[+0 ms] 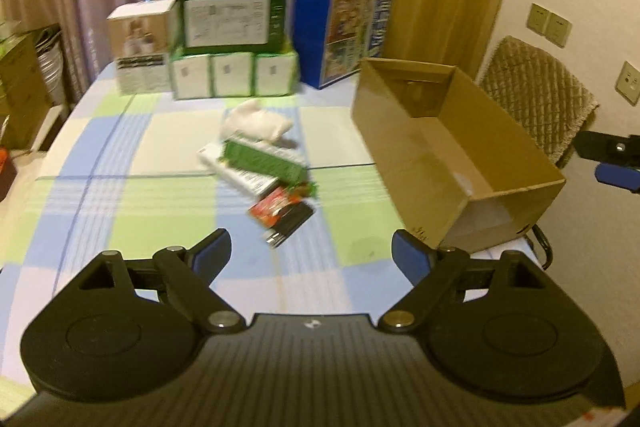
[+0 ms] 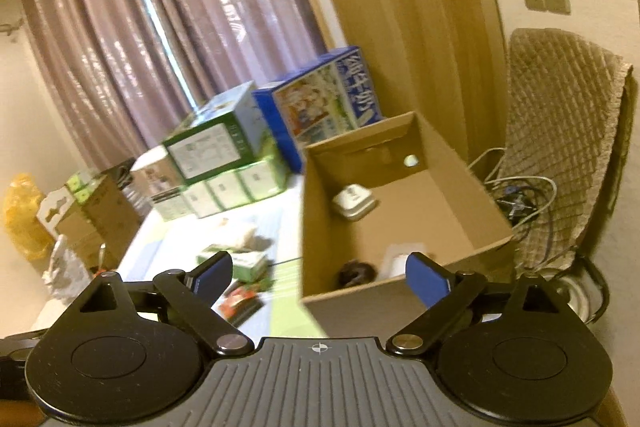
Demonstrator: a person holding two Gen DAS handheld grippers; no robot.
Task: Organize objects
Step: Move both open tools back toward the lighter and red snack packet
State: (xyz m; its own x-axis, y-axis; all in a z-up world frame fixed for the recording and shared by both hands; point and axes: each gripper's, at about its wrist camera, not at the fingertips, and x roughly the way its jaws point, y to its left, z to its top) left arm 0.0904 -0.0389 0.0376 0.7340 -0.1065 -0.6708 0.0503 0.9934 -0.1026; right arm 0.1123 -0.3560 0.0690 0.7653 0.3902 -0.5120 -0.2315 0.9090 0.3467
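Checked tablecloth [image 1: 120, 187] with small packets [image 1: 264, 167] heaped mid-table; cardboard box [image 1: 460, 155] at the right edge holds a white item [image 2: 354, 203]. Left gripper [image 1: 312, 251] and right gripper [image 2: 320, 275] both spread wide, empty.

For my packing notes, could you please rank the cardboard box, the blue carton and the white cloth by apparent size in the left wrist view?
1. cardboard box, though it lies nearest the camera
2. blue carton
3. white cloth
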